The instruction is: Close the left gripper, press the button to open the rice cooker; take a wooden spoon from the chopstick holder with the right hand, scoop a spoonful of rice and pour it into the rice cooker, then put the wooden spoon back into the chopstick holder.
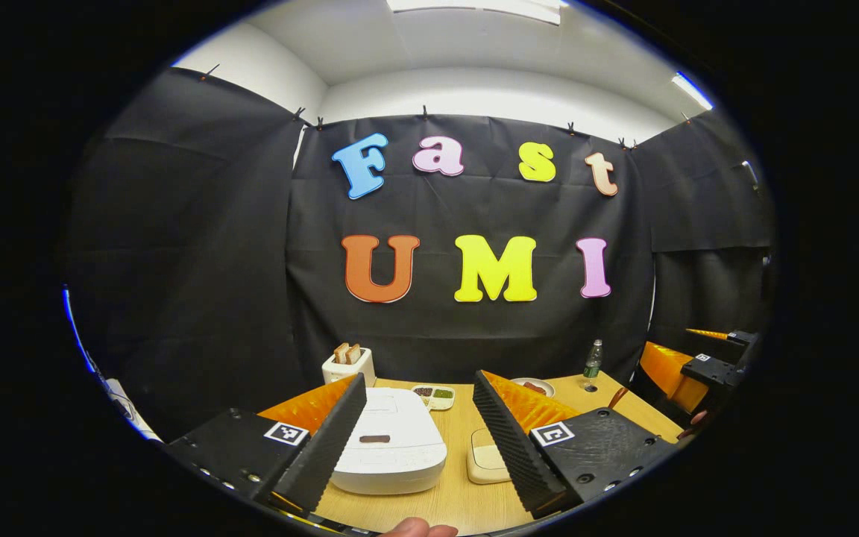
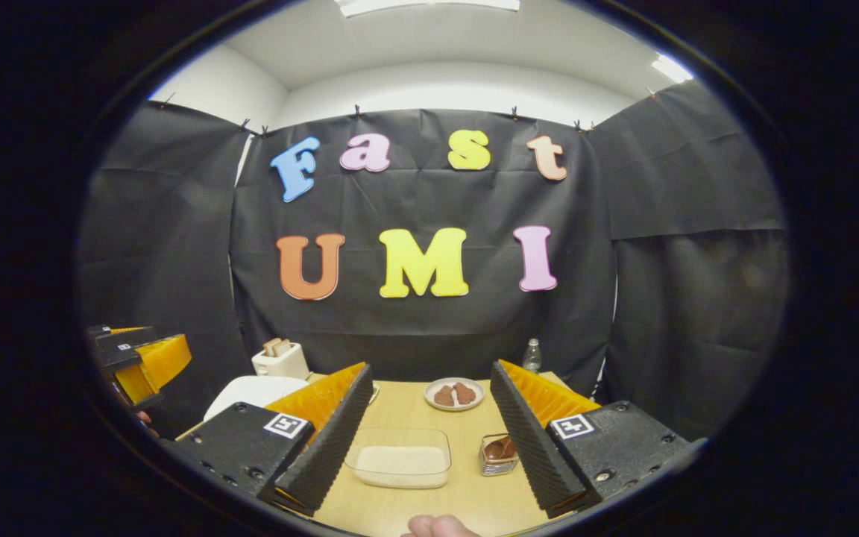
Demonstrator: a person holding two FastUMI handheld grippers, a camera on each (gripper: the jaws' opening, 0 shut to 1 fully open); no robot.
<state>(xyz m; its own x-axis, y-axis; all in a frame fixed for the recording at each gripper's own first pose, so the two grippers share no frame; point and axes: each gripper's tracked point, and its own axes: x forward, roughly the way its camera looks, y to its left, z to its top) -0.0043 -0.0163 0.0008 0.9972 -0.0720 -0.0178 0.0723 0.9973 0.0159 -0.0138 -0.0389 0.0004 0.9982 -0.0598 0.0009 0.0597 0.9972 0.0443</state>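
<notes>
Both claws wide open above the counter [image 1: 459, 440].
The left claw [image 1: 418, 429] hovers, holding nothing, with the closed white rice cooker [image 1: 392, 444] at its 11 o'clock. The right claw [image 2: 429, 432] gapes empty over the clear rice container [image 2: 400, 459], chopstick holder [image 2: 496, 453] at 3 o'clock.

white rice cooker [image 1: 392, 444] on a light wooden table [image 1: 459, 447]; white rice [image 2: 400, 461] fills a clear container [image 2: 398, 440].

A toaster [image 2: 280, 361] holding bread, a water bottle [image 2: 532, 355], a snack plate [image 2: 454, 394] and a divided dish [image 1: 433, 396] sit along the table's [image 2: 474, 500] far edge.
</notes>
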